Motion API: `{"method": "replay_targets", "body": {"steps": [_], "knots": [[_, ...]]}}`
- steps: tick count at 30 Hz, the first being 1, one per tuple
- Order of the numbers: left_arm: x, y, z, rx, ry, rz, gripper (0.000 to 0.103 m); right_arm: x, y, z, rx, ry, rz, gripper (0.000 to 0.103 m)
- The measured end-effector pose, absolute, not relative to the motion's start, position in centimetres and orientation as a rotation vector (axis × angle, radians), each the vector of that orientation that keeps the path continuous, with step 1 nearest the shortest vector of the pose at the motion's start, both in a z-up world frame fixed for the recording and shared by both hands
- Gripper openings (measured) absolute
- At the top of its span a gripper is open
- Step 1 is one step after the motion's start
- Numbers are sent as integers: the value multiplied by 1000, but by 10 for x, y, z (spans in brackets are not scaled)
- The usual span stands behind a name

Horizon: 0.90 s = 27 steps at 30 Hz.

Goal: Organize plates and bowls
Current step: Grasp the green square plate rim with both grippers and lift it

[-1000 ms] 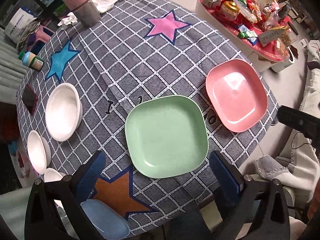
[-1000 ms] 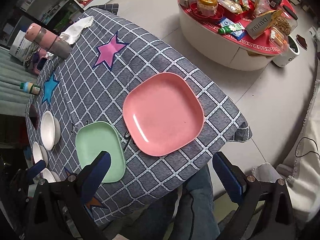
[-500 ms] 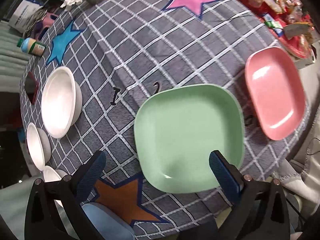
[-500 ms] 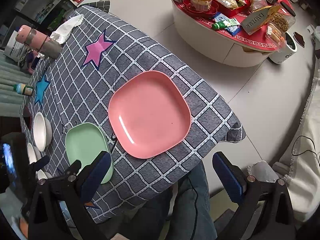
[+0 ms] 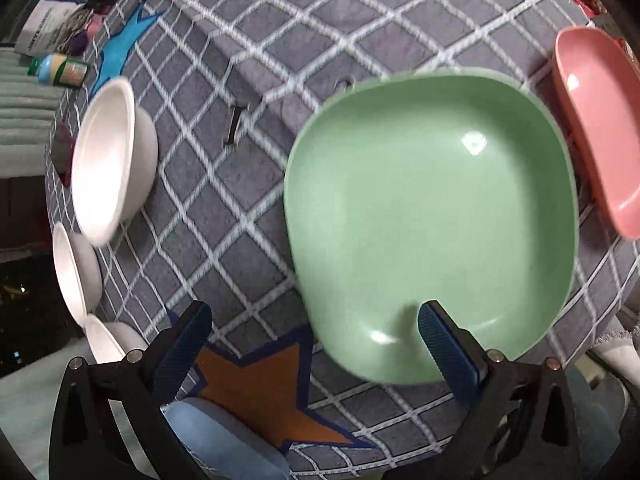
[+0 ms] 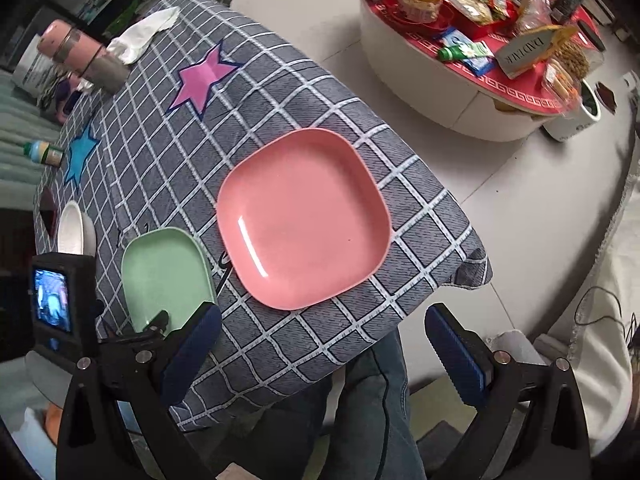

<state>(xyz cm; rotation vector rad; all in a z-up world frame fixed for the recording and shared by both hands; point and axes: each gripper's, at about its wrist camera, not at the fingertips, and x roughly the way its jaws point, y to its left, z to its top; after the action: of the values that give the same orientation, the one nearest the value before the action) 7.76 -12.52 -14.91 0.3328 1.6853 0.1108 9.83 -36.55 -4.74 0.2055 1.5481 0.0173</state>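
A green square plate [image 5: 432, 224] lies on the checked tablecloth; it also shows in the right wrist view [image 6: 164, 276]. My left gripper [image 5: 316, 344] is open and low over the plate's near-left rim, its right finger [image 5: 448, 348] over the plate. A pink square plate [image 6: 302, 216] lies near the table's right edge, also seen in the left wrist view [image 5: 600, 120]. My right gripper [image 6: 320, 352] is open and empty, above the table's near edge, below the pink plate. Three white bowls [image 5: 108, 160] line the left side. A light blue plate [image 5: 224, 440] lies under my left gripper.
A pink bottle [image 6: 80, 56], a white cloth [image 6: 140, 36] and a small jar [image 6: 44, 152] stand at the table's far side. A round red table [image 6: 472, 56] with snacks stands beyond. A person's legs [image 6: 368, 400] are under the near table edge.
My left gripper has moved forward and down toward the green plate, which now fills the view. My right gripper has shifted a little closer to the pink plate.
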Motion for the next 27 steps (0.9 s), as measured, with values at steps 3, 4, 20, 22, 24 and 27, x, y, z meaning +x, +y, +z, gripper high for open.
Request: {"method": "replay_targets", "body": {"steps": [3, 4, 20, 22, 24, 27], "knots": [[67, -114, -155, 305, 1707, 129, 103, 98, -358, -49, 175, 1549, 34, 102], [64, -111, -155, 292, 1710, 134, 103, 97, -356, -49, 167, 1552, 37, 102], [-12, -54, -146, 172, 1703, 225, 103, 86, -276, -80, -15, 1653, 249, 102], [-14, -45, -134, 145, 1663, 227, 103, 83, -266, -89, -30, 1675, 272, 102], [-11, -35, -125, 142, 1617, 231, 103, 78, -257, -101, -17, 1719, 295, 102], [-1, -26, -124, 124, 1601, 245, 103, 74, -245, -116, -11, 1751, 302, 102]]}}
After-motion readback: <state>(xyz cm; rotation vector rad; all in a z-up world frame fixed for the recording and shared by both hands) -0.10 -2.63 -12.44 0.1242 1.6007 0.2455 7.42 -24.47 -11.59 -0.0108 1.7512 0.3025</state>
